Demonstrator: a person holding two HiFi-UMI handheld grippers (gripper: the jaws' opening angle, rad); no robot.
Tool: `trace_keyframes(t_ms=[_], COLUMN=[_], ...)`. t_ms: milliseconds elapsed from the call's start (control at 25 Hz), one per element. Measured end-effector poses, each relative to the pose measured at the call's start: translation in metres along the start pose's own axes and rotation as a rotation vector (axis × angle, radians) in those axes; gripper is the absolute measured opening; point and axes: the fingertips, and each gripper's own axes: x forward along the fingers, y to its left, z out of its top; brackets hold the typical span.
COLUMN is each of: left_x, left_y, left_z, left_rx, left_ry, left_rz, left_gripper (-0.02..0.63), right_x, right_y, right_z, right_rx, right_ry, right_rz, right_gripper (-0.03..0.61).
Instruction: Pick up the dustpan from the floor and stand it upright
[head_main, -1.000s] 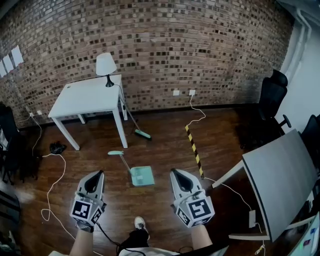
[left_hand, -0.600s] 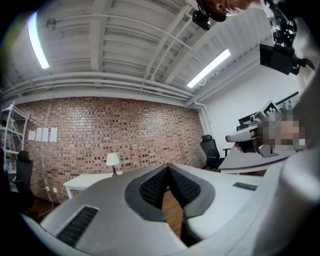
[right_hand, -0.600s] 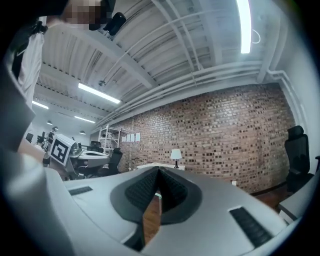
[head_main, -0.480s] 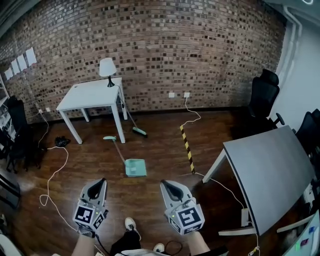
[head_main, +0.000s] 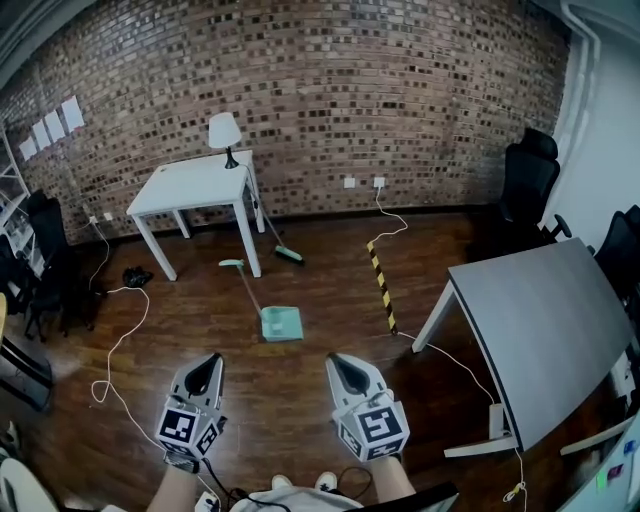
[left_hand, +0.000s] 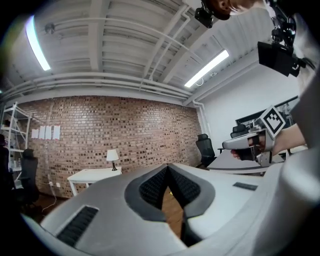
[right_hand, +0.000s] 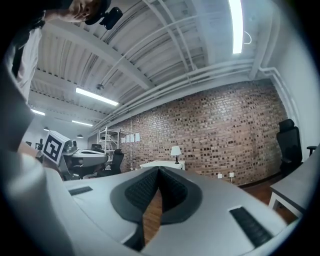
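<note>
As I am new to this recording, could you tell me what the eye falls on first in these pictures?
The mint-green dustpan lies flat on the wooden floor mid-room, its long handle pointing toward the white table with a lamp by the brick wall. Nearest the camera, the left gripper and right gripper hang side by side, both shut and empty. A yellow-and-black striped tape runs along the floor beside it.

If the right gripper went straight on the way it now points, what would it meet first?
Nothing near: the right gripper points level above the floor. First in line looks like the white table, or the brick wall behind it if it passes above; depth is unclear.
</note>
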Motion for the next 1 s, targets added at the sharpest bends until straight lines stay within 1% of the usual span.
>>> trace_keyframes(t_ms=[120,240,440,1000], left_x=[-0.01,-0.022,-0.03,-0.047], left_y=[0.008,0.01,0.014,0.01], left_z=[-0.001,-0.002,0.0,-0.003], left_rx=[-0.006,-0.004,-0.006,-0.022], left_ry=[-0.01,-0.017,-0.022,-0.025], left_rz=[0.01,-0.005,-0.007,-0.046], left_gripper=[-0.007,-0.006,-0.008,-0.006], right_x=[0.006,0.007,0.011,0.012], right_y=[0.012,0.027,0.042,0.073], right_z=[0.002,0.002,-0.003,0.004], right_rx=[-0.009,-0.004,-0.04,-0.02], right_ry=[-0.006,-0.001,0.05,0.033], right_rz=[-0.002,-0.006,0.002,0.009], right_gripper=[-0.011,-0.011,-0.011,-0.011])
